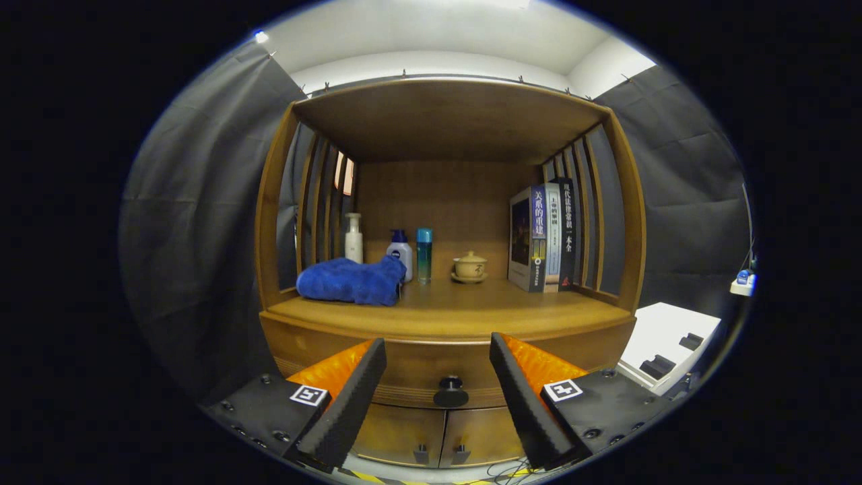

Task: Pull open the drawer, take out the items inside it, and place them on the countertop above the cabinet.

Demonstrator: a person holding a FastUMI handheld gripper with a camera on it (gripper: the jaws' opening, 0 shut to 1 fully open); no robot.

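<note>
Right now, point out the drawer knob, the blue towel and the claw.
drawer knob (450,385), gripper view, its round head.
blue towel (351,281), gripper view, middle of the folds.
claw (438,367), gripper view, open gap between fingertips.

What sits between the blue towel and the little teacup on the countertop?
In the gripper view, a white-and-blue pump bottle and a teal bottle stand between the blue towel and teacup.
</note>
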